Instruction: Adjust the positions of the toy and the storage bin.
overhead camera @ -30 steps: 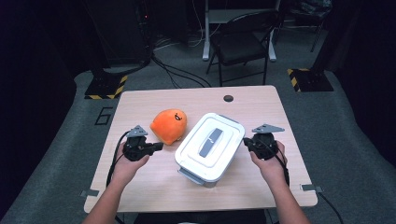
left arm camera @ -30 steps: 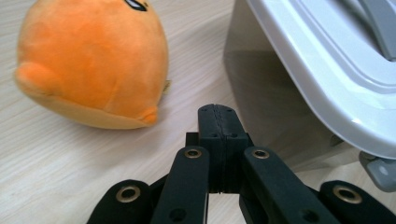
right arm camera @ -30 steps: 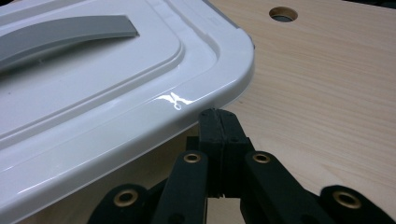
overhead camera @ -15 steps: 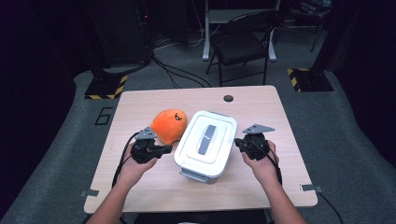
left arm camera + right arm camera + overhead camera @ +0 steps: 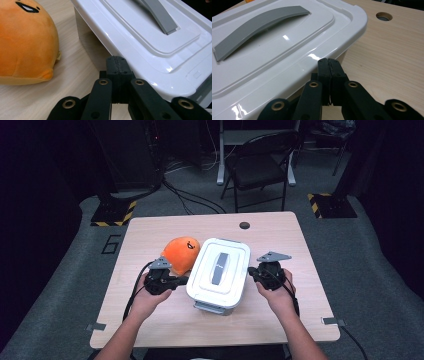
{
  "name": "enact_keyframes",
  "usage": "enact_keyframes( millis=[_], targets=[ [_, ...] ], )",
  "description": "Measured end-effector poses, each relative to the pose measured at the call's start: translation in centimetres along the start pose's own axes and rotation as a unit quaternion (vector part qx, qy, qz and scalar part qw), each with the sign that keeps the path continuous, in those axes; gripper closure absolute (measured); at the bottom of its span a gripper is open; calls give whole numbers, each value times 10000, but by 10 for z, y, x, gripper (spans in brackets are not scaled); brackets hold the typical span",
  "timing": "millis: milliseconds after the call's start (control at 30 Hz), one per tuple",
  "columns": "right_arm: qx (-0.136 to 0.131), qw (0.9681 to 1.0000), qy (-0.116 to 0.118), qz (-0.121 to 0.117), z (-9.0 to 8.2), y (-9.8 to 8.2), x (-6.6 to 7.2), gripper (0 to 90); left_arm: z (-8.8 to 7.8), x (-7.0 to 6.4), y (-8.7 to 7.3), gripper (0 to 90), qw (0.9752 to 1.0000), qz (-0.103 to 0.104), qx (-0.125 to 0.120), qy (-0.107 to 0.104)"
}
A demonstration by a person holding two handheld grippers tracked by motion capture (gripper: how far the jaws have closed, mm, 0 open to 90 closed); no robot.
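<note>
closed tongs [image 5: 117,65] — either side of box [image 5: 218,270]

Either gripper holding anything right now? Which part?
Nothing held. Left gripper and right gripper are shut on nothing, each beside the white box under its lid rim.

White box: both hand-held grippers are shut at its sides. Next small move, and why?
Probably tuck both closed tips under the lid rim and lift. The left hand-held gripper and right hand-held gripper sit shut against the overhanging rim of the white box, one on each side, with the lid on. The orange plush lies beside the box, apart from the jaws.
</note>
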State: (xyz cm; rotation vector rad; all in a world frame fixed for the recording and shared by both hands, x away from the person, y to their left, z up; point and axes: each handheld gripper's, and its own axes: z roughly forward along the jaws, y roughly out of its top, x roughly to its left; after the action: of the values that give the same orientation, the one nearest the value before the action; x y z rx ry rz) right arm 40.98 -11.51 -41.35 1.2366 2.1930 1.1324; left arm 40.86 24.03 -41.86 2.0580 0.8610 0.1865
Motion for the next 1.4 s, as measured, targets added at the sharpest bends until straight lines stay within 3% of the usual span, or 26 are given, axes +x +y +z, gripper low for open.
enact_keyframes(
  millis=[267, 533, 767, 1000, 1400],
  targets=[
    [-16, 10000, -8, 63, -3, -4, -5, 856, 6, -5, 2, 900, 9999, 23, 34, -151],
    [-87, 9996, -89, 244, -15, -6, -16, 826, 23, -19, 8, 900, 9992, 99, 33, -393],
    [-196, 9993, -176, 247, -24, 1, -19, 801, 31, -27, 12, 900, 9986, 136, 49, -516],
    [-209, 9996, -152, 124, -25, 12, -13, 781, 43, -35, 18, 900, 9975, 150, 68, -687],
    [-207, 9996, 149, 153, -18, 23, 1, 720, 49, -43, 22, 900, 9964, 259, 102, -796]
  ],
)
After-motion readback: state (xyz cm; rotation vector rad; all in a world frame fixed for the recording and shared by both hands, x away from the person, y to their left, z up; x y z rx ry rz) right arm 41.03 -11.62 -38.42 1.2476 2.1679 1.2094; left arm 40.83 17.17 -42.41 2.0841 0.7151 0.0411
